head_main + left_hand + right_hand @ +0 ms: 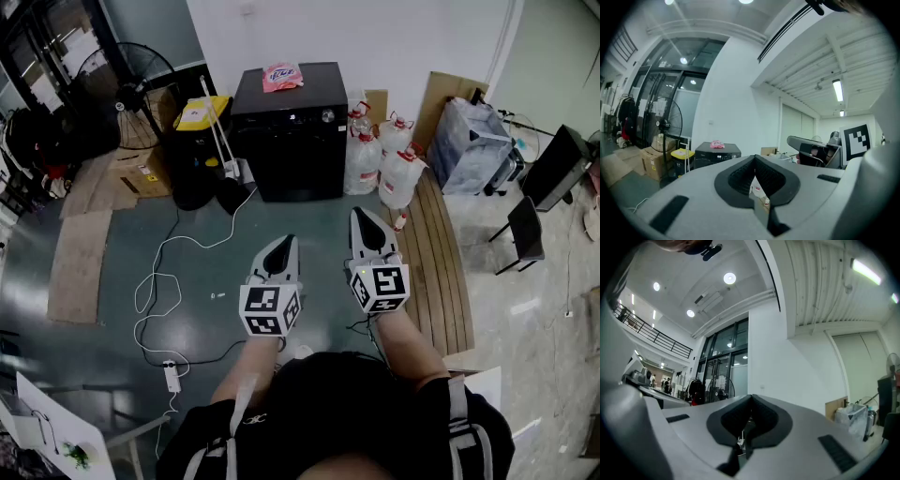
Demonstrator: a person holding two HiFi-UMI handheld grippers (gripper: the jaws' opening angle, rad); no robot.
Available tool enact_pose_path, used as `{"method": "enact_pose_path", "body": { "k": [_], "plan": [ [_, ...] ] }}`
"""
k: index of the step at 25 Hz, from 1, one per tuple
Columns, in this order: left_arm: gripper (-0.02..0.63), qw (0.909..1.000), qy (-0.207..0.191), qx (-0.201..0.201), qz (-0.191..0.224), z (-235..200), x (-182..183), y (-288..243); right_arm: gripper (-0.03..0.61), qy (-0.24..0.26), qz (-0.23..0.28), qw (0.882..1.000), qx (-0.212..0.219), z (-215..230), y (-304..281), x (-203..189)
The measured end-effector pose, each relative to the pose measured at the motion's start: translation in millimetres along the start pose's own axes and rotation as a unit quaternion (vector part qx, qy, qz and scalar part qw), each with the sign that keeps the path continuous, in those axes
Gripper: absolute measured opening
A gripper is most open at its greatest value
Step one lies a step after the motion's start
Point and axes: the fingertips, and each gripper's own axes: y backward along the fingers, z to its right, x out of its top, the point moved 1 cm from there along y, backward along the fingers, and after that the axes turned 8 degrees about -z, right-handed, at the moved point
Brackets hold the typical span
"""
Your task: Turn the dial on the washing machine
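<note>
The black washing machine stands against the far wall, with its small round dial at the upper right of its front panel. A pink packet lies on its lid. Both grippers are held out above the floor, well short of the machine and touching nothing. My left gripper is shut and empty; my right gripper is shut and empty, a little further forward. In the left gripper view the machine shows far off beyond the shut jaws. The right gripper view looks at wall and ceiling.
Several big water bottles stand right of the machine, beside wooden planks. A yellow-lidded bin, a fan and cardboard boxes stand to its left. A white cable with a power strip lies on the floor at the left.
</note>
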Motion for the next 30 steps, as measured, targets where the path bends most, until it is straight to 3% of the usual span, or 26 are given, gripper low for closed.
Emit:
{"method": "enact_pose_path", "body": {
  "k": [7,14,22,30],
  "plan": [
    [0.003,1.0,0.003,0.004,-0.002,-11,-5,7,0.008,0.005,0.005,1.0,0.002,-16,4,-3],
    [0.003,0.9998,0.007,0.016,0.005,-58,4,-2,0.008,0.002,0.003,1.0,-0.004,-29,-22,-9],
    [0.003,1.0,0.006,0.002,0.001,-103,1,-14,0.008,-0.02,0.005,0.999,-0.028,-37,-54,-14],
    [0.003,1.0,0.006,-0.006,0.002,-122,8,-39,0.008,-0.023,0.002,0.999,-0.036,-29,-84,-19]
  ]
}}
